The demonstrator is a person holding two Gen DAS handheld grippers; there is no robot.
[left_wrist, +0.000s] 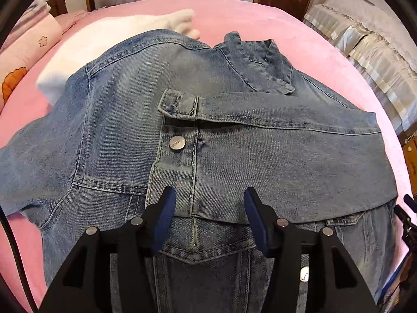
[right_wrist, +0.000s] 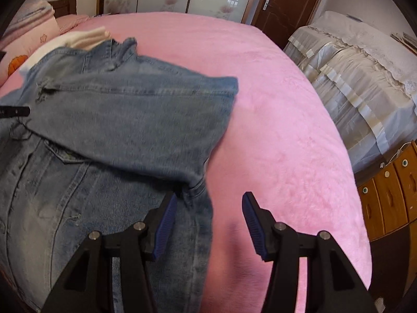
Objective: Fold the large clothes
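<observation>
A blue denim jacket [left_wrist: 125,120] lies spread on the pink bed [left_wrist: 299,36]. One sleeve [left_wrist: 286,143] is folded across the body, its cuff with a metal button [left_wrist: 178,142] near the middle. My left gripper [left_wrist: 208,203] is open and empty, just above the folded sleeve's near edge. In the right wrist view the jacket [right_wrist: 104,135] lies at the left, its folded sleeve [right_wrist: 146,109] reaching toward the bed's middle. My right gripper [right_wrist: 208,208] is open and empty, over the jacket's right edge and the pink cover [right_wrist: 286,130].
A white fluffy garment [left_wrist: 109,34] lies beyond the jacket. Pink patterned bedding [left_wrist: 23,49] sits at the far left. A covered sofa [right_wrist: 359,83] and a wooden drawer cabinet [right_wrist: 388,195] stand to the right of the bed. A brown door [right_wrist: 289,5] is behind.
</observation>
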